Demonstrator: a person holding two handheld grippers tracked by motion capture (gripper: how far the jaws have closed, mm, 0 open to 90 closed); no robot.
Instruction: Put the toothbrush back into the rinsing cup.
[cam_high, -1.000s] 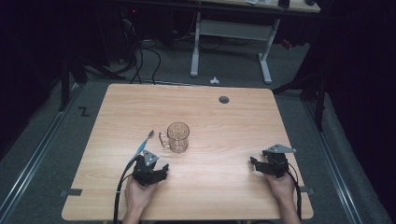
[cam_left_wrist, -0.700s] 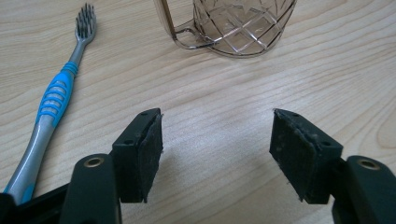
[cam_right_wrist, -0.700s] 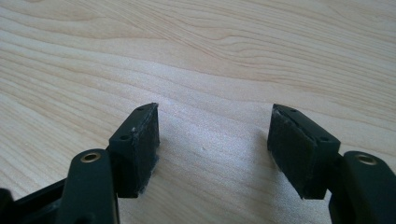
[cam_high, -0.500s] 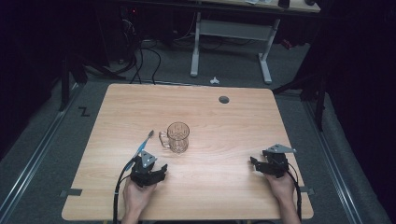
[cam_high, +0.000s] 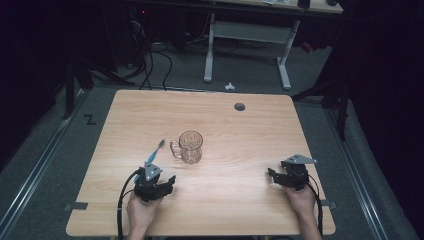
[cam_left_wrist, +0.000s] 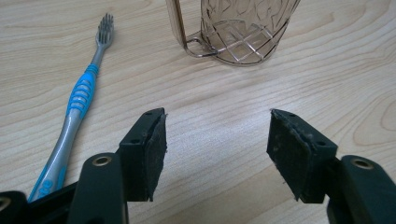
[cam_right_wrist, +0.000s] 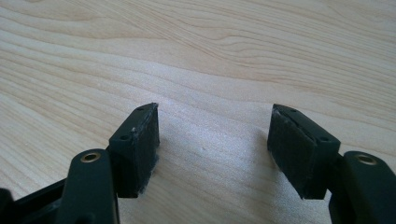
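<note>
A clear brownish glass mug (cam_high: 190, 147) (cam_left_wrist: 238, 30) with a cut pattern stands upright near the middle of the wooden table (cam_high: 250, 130), its handle to the left. A blue and grey toothbrush (cam_high: 154, 154) (cam_left_wrist: 81, 95) lies flat left of it, bristles away from me. My left gripper (cam_high: 167, 183) (cam_left_wrist: 217, 140) rests low on the table just short of both; its jaws are open with bare wood between them and have just been closing a little. My right gripper (cam_high: 272, 176) (cam_right_wrist: 215, 135) rests at the near right, open over bare wood.
A dark round cable hole (cam_high: 239, 106) sits near the table's far edge. Behind the table stand a white desk frame (cam_high: 247, 35) and loose cables (cam_high: 150, 55) on the floor. A small white object (cam_high: 229, 86) lies on the floor past the far edge.
</note>
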